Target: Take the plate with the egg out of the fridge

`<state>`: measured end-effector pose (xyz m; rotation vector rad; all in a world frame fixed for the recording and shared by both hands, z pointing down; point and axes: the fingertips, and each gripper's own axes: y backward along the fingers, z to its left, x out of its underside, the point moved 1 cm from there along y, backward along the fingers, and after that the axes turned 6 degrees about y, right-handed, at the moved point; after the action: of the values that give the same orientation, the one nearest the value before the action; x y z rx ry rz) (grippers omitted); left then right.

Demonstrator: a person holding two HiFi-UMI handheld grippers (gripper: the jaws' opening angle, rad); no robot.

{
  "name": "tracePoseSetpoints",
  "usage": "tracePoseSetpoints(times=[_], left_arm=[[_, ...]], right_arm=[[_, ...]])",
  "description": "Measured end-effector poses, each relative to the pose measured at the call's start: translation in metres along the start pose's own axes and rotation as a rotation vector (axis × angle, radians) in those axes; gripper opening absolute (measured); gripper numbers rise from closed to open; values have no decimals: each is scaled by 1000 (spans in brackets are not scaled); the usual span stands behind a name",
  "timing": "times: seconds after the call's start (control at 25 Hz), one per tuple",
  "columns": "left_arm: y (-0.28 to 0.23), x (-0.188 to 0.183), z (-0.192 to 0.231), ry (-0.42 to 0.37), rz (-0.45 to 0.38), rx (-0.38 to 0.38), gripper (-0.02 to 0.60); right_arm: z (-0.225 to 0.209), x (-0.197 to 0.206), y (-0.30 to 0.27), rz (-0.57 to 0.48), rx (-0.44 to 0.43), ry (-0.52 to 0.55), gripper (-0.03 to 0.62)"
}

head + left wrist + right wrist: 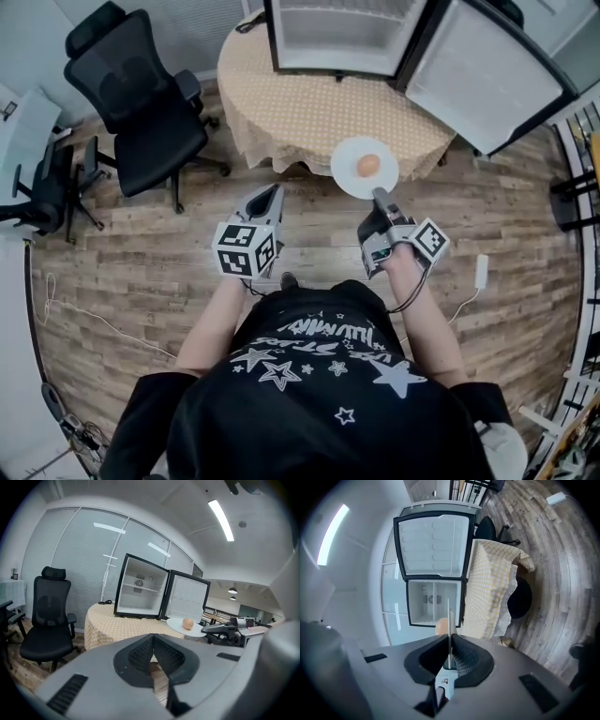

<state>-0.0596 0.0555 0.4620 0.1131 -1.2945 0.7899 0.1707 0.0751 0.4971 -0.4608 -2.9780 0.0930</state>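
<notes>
White plate (347, 174) pinched at its rim in my right tool (381, 198), level so the egg (368, 165) can't roll, I guess; left tool (270, 195) pressed together, empty.

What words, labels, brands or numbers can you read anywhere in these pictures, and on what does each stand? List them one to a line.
Black T-shirt: white stylised lettering among stars, upside down in the head view; not readable.
Marker cubes: black-and-white square patterns only, no words.
Fridge and plate: no print shows.
So no text here can be read with confidence.
</notes>
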Motion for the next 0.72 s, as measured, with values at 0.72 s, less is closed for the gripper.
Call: tracePoseSetpoints(times=[0.72], left_arm=[[2,28,-127,-6,-50,-69,2]], right_arm=[[3,-45,73,169,-61,28,38]])
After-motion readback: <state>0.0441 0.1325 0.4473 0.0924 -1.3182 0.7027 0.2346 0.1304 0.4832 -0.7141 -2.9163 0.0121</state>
